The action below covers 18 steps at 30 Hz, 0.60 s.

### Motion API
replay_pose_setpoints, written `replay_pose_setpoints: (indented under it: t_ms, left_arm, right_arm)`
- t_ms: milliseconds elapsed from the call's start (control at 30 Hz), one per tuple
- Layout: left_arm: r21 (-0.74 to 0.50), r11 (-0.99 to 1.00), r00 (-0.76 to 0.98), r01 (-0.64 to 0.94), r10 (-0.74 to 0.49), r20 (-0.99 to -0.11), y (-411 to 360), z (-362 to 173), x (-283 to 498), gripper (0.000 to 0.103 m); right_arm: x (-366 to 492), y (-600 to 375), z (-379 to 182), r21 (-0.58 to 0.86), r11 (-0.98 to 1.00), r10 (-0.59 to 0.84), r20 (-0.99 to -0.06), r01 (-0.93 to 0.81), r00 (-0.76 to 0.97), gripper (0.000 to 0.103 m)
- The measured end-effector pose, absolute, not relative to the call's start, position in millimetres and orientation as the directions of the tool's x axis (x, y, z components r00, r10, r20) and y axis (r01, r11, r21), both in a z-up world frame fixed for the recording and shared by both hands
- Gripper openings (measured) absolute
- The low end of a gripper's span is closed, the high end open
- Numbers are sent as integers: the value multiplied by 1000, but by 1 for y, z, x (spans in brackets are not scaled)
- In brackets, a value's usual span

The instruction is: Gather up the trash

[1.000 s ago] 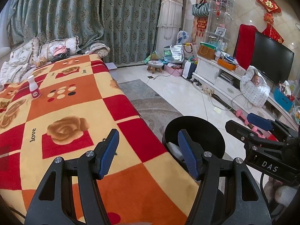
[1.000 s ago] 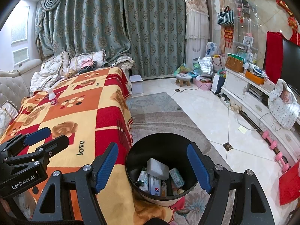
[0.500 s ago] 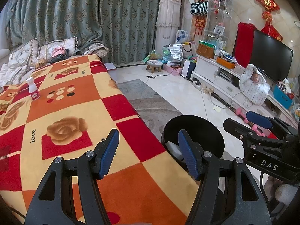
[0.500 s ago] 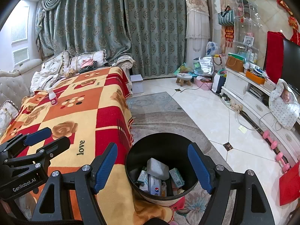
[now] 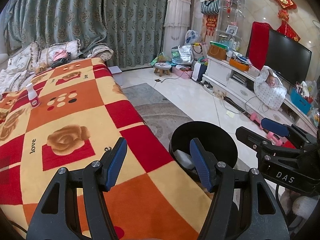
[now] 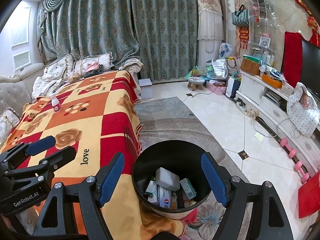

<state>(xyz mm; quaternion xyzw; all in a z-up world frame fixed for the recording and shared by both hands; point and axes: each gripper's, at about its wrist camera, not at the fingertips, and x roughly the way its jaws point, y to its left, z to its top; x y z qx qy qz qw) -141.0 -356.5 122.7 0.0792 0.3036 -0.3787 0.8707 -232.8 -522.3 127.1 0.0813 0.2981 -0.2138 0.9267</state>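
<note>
A small white bottle with a pink label stands upright far back on the orange, red and yellow blanket; it also shows in the right wrist view. A black round bin stands on the floor by the blanket's edge and holds several boxes and packets. My left gripper is open and empty above the near blanket corner. My right gripper is open and empty, just above the bin.
Cushions and clothes lie at the far end of the sofa. A grey rug and white tiled floor lie to the right. A white TV cabinet with a television, a small stool and bags stand along the far wall. Pink dumbbells lie on the floor.
Both grippers have barely shifted; the view is nearly the same. Both stay open and empty.
</note>
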Motion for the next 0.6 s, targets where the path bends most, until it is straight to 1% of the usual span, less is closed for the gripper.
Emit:
replay_pose_setpoints:
  t_ms: [233,600]
  left_arm:
    - [-90,695,520,713,-611,-597,-358,115,-157,64]
    - [-112,709,516,696,-603,-608,-346,117,-145,64]
  right_arm:
    - [-235,-525,126,27,894,-347,-592,448,728,77]
    - [-235,-524,119,23,896,-341,-607,444,718,78]
